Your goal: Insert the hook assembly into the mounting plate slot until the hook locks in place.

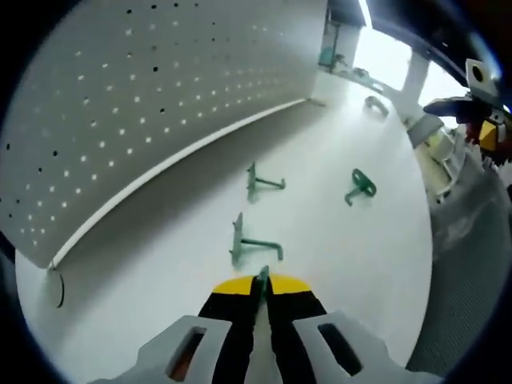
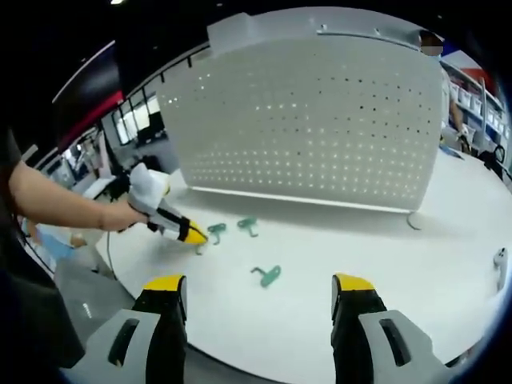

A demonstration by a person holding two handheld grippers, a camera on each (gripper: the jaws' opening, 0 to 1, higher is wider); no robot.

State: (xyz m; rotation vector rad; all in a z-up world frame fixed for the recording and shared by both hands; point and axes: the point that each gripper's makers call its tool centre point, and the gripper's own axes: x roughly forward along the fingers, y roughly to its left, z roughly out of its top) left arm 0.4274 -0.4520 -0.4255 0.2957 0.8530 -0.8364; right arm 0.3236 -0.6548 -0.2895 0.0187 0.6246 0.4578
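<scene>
The left gripper [image 1: 262,282] pinched the nearest green hook [image 1: 250,244] with narrow jaws; the right gripper [image 2: 260,292] hovered wide. That thin tip grip risked the hook twisting free before reaching the pegboard [image 2: 320,128].

Matt perforated metal pegboard [image 2: 320,128]

White round table [image 2: 336,280] — shelving [image 2: 468,92] behind

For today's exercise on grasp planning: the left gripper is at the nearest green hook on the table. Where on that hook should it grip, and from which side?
Grip the nearest green hook by the slim prong pointing toward the left gripper, coming in low from the table's open side, opposite the pegboard. The flat backplate then stays free to meet the board. The jaws already look shut near that prong's tip.
</scene>
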